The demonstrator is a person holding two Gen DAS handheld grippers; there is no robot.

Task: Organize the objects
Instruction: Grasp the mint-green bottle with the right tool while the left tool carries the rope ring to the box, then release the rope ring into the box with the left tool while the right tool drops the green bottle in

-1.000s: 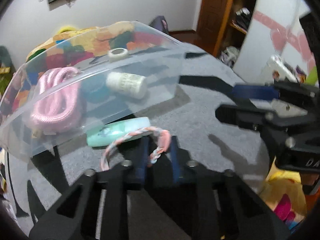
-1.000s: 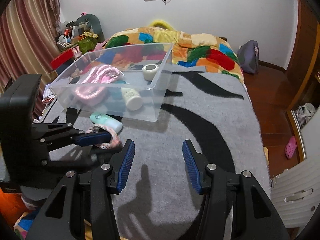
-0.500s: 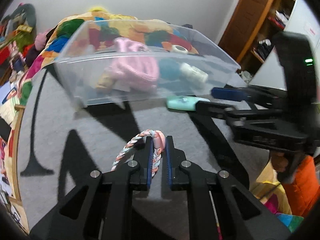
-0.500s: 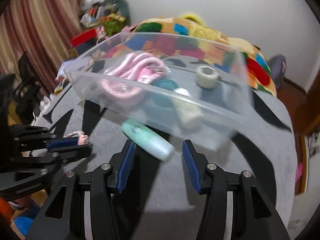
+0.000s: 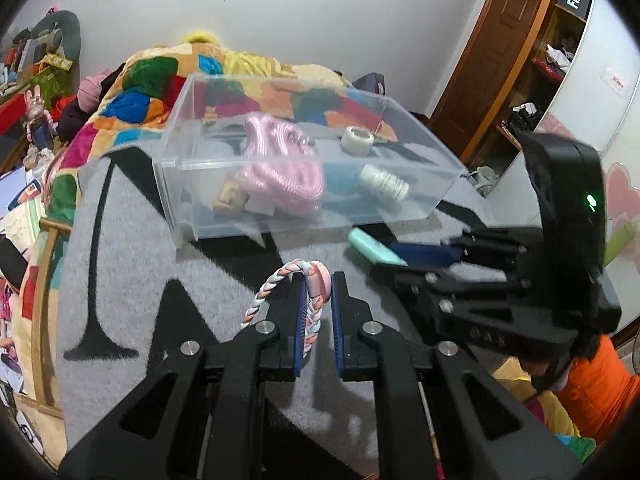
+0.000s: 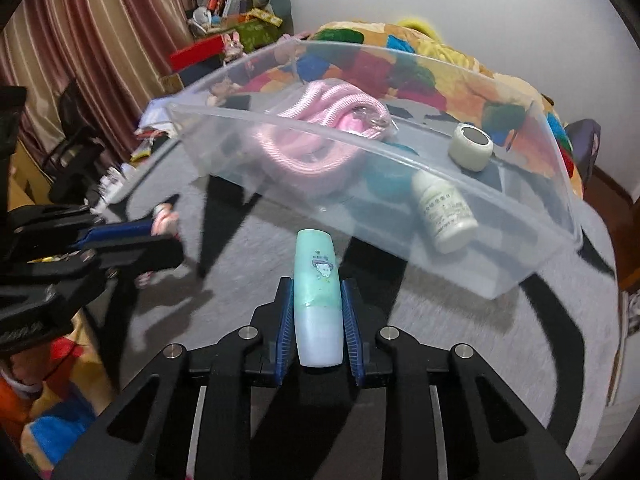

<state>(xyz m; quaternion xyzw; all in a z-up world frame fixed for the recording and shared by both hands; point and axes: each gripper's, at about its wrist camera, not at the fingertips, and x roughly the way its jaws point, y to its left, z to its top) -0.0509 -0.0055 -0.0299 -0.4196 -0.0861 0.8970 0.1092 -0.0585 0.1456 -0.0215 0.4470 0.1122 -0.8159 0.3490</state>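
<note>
A clear plastic bin [image 5: 172, 168] [image 6: 532, 276] stands on the grey blanket. It holds a pink rope [image 5: 280, 172] [image 6: 320, 132], a tape roll [image 5: 357, 140] [image 6: 471, 147], a white bottle [image 5: 384, 187] [image 6: 444, 212] and a teal item [image 5: 340, 178]. My left gripper [image 5: 318, 284] is shut on a braided pink-white-blue bracelet [image 5: 272, 292], in front of the bin. My right gripper [image 6: 318, 292] is shut on a mint green tube [image 6: 317, 276] just before the bin's near wall; the tube also shows in the left wrist view [image 5: 374, 250].
A colourful patchwork quilt [image 5: 140, 84] lies behind the bin. Curtains [image 6: 80, 40] and cluttered shelves [image 6: 228, 12] are at the left. A wooden door [image 5: 500, 40] and a wardrobe stand at the right. The bed edge [image 5: 48, 280] drops off at the left.
My right gripper has moved in on the mint tube and shut on it. My left gripper has kept the bracelet and drawn back a little from the bin.
</note>
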